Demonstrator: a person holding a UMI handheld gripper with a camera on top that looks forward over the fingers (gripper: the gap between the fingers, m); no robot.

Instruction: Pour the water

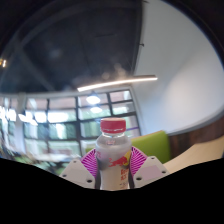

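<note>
one bottle (114,155), one tool (114,163) with two pink-striped pads, one ceiling light strip (118,82).

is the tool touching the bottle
Touching. The gripper view shows the bottle raised between the tool fingers, both striped pads pressed against its sides with no gap visible.

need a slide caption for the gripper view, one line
Gripper shut on a red-capped bottle, held upright and raised toward the ceiling light strip and office windows.
</note>
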